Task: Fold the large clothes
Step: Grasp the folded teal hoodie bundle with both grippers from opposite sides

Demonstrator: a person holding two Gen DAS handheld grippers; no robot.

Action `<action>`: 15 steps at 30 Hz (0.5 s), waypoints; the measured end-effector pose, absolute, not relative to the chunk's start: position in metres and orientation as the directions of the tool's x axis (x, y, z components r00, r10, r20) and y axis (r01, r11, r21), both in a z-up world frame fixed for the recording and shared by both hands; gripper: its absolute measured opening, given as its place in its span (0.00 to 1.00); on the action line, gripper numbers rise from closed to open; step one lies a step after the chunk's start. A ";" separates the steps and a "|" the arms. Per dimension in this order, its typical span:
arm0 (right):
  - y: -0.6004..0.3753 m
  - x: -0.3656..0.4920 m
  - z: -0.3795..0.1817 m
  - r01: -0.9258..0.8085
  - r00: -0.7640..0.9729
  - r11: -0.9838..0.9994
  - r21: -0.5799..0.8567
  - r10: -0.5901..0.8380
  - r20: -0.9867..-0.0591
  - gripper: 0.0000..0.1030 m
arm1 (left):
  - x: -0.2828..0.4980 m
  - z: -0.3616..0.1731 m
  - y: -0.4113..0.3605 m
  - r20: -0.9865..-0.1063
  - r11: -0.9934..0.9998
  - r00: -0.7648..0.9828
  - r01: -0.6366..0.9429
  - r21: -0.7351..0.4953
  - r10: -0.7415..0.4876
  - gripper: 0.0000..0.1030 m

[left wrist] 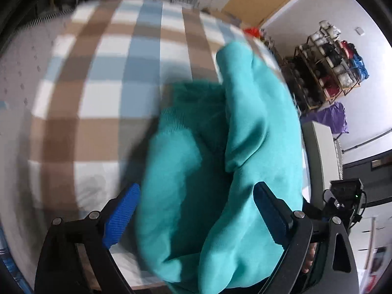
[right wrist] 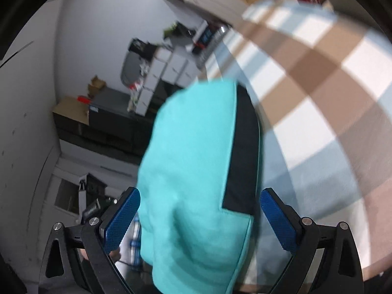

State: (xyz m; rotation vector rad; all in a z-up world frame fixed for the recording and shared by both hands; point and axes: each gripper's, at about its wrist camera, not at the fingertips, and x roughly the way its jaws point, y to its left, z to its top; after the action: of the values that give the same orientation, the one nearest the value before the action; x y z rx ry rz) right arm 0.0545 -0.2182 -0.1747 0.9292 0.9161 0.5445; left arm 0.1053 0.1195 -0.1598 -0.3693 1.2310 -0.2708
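A teal garment [left wrist: 245,122] lies bunched on a bed with a brown, blue and white checked cover [left wrist: 110,73], near the bed's right edge. My left gripper [left wrist: 196,186] points down at it, jaws wide, with the cloth loose between the blue pads [left wrist: 122,215]; the left pad stands clear of the fabric. In the right wrist view the same teal garment [right wrist: 191,147], with a black panel [right wrist: 245,147], sits between the spread fingers of my right gripper [right wrist: 199,191]. A gap shows beside its right pad [right wrist: 279,220]. The checked cover [right wrist: 318,85] lies to the right.
Beyond the bed's right side stand a shoe rack [left wrist: 330,68], a purple cloth [left wrist: 335,117], a white cabinet [left wrist: 321,147] and a black device on a stand [left wrist: 345,191]. The right wrist view shows a dark low cabinet [right wrist: 110,122], white drawers [right wrist: 166,73] and cardboard boxes [right wrist: 71,110].
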 end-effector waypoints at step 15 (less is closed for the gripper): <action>-0.191 0.081 -0.202 -0.030 0.355 0.536 0.844 0.795 -0.492 0.96 | 0.110 -0.181 0.119 -0.805 0.820 0.186 0.004 -0.572 -0.563 0.89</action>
State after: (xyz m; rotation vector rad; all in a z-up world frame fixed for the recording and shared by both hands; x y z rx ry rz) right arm 0.0813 -0.1906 -0.2021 0.8582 1.0839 0.6270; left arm 0.1100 0.1189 -0.1811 -0.5050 1.3366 -0.4242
